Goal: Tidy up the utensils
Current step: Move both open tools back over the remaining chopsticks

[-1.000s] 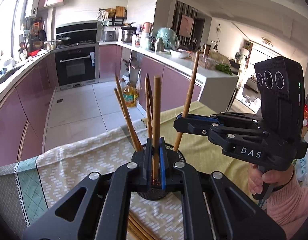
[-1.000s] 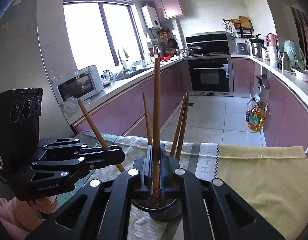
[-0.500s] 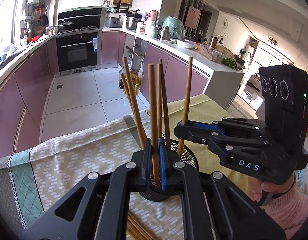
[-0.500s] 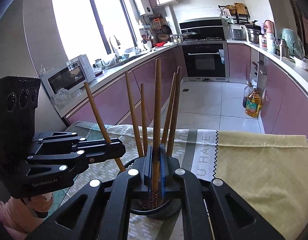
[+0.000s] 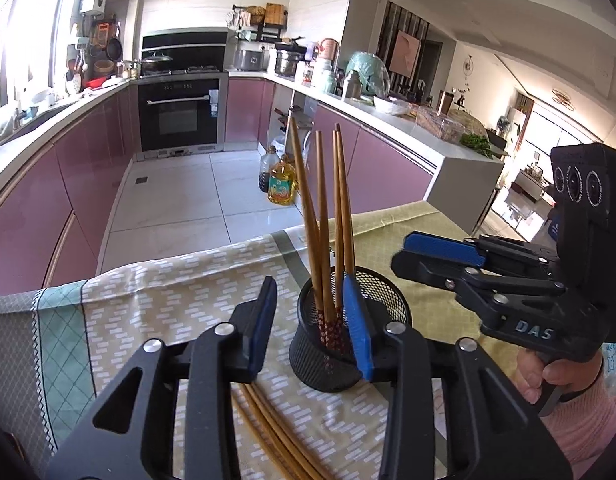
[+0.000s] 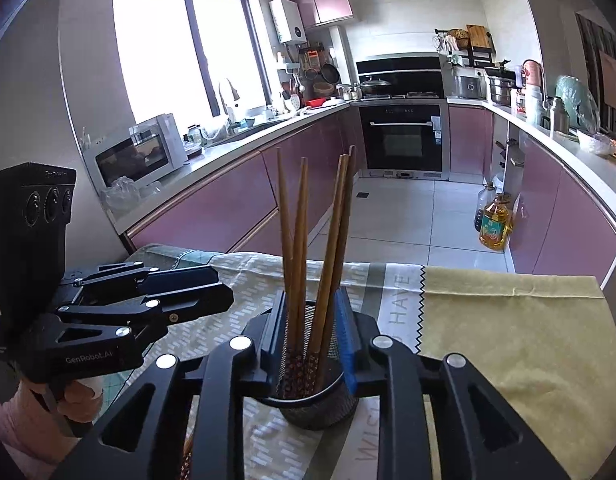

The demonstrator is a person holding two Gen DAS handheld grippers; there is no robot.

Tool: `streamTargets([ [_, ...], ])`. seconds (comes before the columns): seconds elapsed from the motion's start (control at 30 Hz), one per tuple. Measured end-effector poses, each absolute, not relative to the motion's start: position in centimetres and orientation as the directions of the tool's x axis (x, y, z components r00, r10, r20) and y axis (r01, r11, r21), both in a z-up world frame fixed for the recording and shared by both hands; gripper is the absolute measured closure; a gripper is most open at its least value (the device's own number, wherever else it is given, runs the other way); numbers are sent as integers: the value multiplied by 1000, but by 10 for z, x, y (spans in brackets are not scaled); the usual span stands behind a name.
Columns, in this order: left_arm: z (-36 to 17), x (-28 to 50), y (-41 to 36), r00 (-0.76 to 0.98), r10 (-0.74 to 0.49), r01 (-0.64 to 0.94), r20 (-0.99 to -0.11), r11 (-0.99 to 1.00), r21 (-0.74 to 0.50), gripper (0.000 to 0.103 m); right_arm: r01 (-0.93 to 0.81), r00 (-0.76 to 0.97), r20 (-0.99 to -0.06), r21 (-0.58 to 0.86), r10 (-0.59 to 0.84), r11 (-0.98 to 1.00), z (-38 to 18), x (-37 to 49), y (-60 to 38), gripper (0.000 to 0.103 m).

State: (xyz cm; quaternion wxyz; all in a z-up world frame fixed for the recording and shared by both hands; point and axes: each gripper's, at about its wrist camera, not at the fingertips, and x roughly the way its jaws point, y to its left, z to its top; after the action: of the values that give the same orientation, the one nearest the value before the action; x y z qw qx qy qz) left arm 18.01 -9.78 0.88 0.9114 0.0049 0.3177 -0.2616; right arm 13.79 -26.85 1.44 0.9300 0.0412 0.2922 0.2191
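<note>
A second ago each pair of tongs was pinched shut on one brown wooden chopstick. Now both pairs are opening and nothing is squeezed between their blue pads. All the upright brown wooden chopsticks (image 5: 323, 232) stand loose in the round black wire-mesh cup (image 5: 349, 344), thin ends up and patterned ends down, leaning a little apart.

The cup sits on the table, on the pale patterned tablecloth (image 5: 168, 292). In the left wrist view the left tongs (image 5: 311, 320) have spread wide. One blue pad is out to the left over the cloth, and the other is in front of the cup's rim. The sticks rise in the gap between the two fingers, close to the right-hand one, and I cannot see any pad pressing on them. In the right wrist view the right tongs (image 6: 313, 336) sit just in front of the cup, one finger on each side of the bunch of sticks, with a small gap showing.

Only the left wrist view shows a few more brown chopsticks (image 5: 276, 436) lying flat on the cloth, just in front of the cup and under the left tongs. It also shows the right tongs (image 5: 439, 258) from the side, held by a hand (image 5: 555, 376) in a pink sleeve. Only the right wrist view shows the plain yellow cloth (image 6: 515, 340) spread out to the right, with printed letters beside it, and the left tongs (image 6: 200, 288) off to the left of the cup.
</note>
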Motion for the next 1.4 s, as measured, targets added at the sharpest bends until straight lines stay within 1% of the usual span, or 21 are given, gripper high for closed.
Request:
streamTargets([
  [0.07,8,169,-87,682,-461,465,-567,872,-150,62,-421,723,-514,200,461,885,15,124,-265,71],
  [0.13,6,158,-75,694,-450,449,-562,881,-152,56,-456,704,-511,207,493,866,13,112,-261,66],
  [0.17,3,155,-68,694,-448,443,-564,883,-157,50,-478,688,-516,208,511,854,10,105,-257,60],
  [0.2,-1,151,-61,694,-442,430,-569,888,-166,48,-495,673,-523,209,524,844,6,100,-253,55],
  [0.37,-28,142,-29,679,-387,345,-624,918,-194,46,-528,571,-620,225,539,819,-37,90,-226,55],
  [0.4,-35,140,-25,674,-374,328,-637,924,-195,42,-527,548,-640,236,539,816,-47,90,-221,55],
  [0.47,-48,135,-19,668,-346,304,-659,935,-184,39,-521,513,-671,253,535,815,-64,91,-212,55],
  [0.53,-60,127,-18,671,-299,275,-679,950,-146,38,-513,498,-687,258,529,819,-74,91,-205,55],
  [0.63,-74,122,-15,647,-302,265,-700,950,-165,37,-506,484,-707,255,516,824,-84,90,-197,55],
  [0.77,-88,116,-18,628,-286,259,-724,954,-152,37,-504,485,-722,231,494,833,-89,86,-187,55],
  [1.03,-98,110,-29,610,-258,265,-749,957,-113,37,-491,493,-742,193,454,849,-93,85,-185,55],
  [1.4,-106,107,-32,600,-251,264,-760,958,-108,37,-488,495,-749,179,440,854,-97,86,-180,55],
])
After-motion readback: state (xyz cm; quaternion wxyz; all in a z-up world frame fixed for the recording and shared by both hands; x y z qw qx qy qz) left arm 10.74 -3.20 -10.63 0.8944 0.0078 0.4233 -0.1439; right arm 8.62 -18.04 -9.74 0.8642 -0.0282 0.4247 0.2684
